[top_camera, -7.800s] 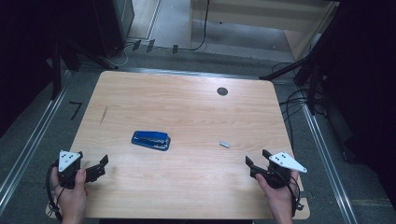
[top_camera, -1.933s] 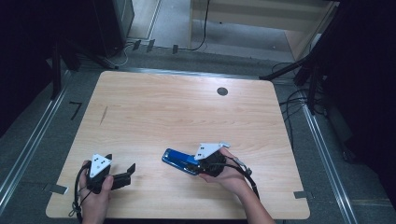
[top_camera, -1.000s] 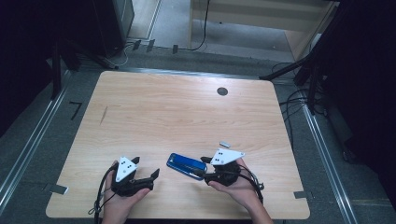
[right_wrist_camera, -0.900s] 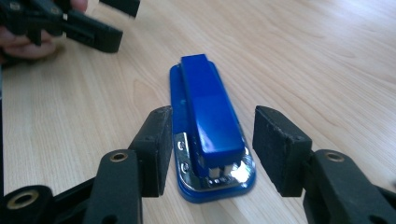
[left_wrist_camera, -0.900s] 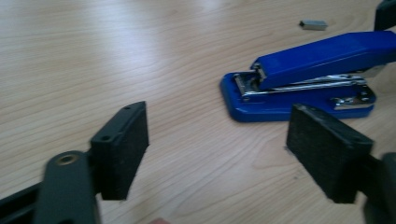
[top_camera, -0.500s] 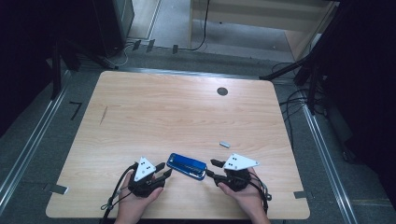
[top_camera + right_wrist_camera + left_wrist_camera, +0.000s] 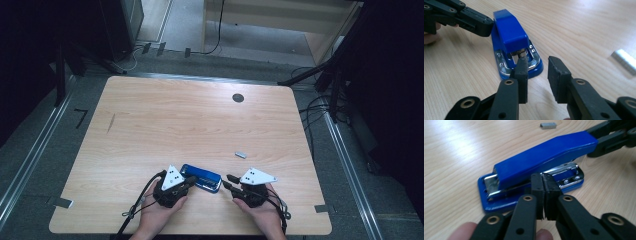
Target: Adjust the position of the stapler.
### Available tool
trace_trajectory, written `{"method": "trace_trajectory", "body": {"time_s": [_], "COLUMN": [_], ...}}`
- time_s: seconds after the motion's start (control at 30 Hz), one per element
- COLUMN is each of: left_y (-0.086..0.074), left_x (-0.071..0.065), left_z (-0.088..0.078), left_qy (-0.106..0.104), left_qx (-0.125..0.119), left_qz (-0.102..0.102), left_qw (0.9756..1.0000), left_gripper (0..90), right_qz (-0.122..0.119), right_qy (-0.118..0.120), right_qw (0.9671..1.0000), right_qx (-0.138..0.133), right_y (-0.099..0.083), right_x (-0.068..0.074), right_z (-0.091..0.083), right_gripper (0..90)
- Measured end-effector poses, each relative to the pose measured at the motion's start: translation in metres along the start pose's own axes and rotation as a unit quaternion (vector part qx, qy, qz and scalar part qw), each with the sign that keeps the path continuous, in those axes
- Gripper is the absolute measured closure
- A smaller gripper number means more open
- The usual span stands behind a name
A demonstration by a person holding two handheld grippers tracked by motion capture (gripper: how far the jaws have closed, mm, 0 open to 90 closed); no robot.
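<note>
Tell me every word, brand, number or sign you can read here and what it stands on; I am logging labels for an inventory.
None can be read.
Blue stapler: its top is plain, with no brand or number showing.
Strip of staples: bare metal, no marking.
Table: a dark streak and a round dark hole cover, neither of them writing.
Left gripper and right gripper: no lettering on the jaws.

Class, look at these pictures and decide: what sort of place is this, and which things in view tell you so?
Probably a lab or workshop recording bay: a bare wooden table on a grey floor, cables trailing round it, and dark stand legs beside it.
</note>
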State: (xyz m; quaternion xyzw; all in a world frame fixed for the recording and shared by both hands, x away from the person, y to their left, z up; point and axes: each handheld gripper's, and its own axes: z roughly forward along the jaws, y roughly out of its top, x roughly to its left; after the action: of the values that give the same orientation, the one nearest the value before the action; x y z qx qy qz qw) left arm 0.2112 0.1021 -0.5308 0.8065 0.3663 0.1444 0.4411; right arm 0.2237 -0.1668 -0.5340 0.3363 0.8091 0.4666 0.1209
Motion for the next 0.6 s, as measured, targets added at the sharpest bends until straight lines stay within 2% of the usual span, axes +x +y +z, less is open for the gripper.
{"method": "trace_trajectory", "body": {"time_s": [0.13, 0.3, 0.4, 0.43, 0.6], "left_y": [0.001, 0.002, 0.002, 0.002, 0.002], "left_x": [-0.003, -0.006, -0.005, -0.003, -0.004], "left_z": [0.004, 0.008, 0.008, 0.008, 0.008], "left_qy": [-0.002, 0.018, 0.016, 0.011, 0.013], "left_qx": [0.012, 0.027, 0.029, 0.028, 0.029], "left_qz": [0.011, 0.025, 0.023, 0.016, 0.019], "left_qw": [0.9999, 0.9991, 0.9992, 0.9994, 0.9993], "left_gripper": [90.0, 90.0, 90.0, 90.0, 90.0], "right_qz": [0.008, 0.007, 0.006, 0.007, 0.009], "right_qy": [0.001, -0.003, -0.007, -0.003, -0.003], "right_qw": [0.9999, 0.9997, 0.9996, 0.9996, 0.9997], "right_qx": [0.014, 0.022, 0.026, 0.026, 0.023], "right_y": [0.000, 0.002, 0.002, 0.002, 0.003], "right_x": [0.003, 0.008, 0.009, 0.009, 0.010], "right_z": [0.004, 0.009, 0.011, 0.012, 0.011], "right_gripper": [79.9, 84.9, 87.3, 88.7, 90.0]}}
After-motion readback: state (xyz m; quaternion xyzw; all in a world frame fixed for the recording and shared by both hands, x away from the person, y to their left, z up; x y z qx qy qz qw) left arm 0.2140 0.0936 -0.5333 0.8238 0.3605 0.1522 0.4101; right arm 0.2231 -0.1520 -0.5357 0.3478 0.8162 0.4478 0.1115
